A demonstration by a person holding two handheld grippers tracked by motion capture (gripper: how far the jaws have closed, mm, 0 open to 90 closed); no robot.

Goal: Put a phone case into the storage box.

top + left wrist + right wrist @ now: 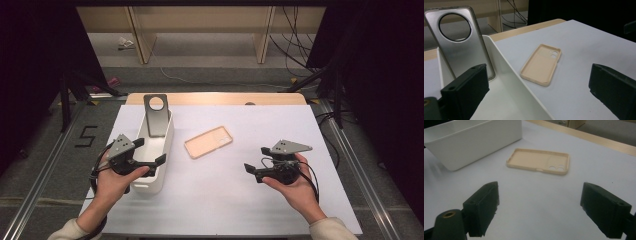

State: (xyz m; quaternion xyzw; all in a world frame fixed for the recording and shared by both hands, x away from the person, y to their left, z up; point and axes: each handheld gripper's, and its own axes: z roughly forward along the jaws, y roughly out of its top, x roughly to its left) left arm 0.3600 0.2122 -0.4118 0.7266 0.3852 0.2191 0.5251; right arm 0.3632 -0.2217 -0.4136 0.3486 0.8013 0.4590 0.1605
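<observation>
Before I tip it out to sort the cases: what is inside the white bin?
A grey phone case with a round camera hole stands in the white bin, leaning on its far end. The left gripper hovers over the near end and covers some of the floor there.

A white sheet [225,200] covers the table, leaving a strip of wooden tabletop [215,98] bare along the far edge. On the grey floor to the left, a black figure 5 [86,135] is marked. Beyond the table stand pale wooden uprights [142,45], with loose cables [295,50] to the right and a small object, perhaps crumpled paper [126,43], beside the left upright.
</observation>
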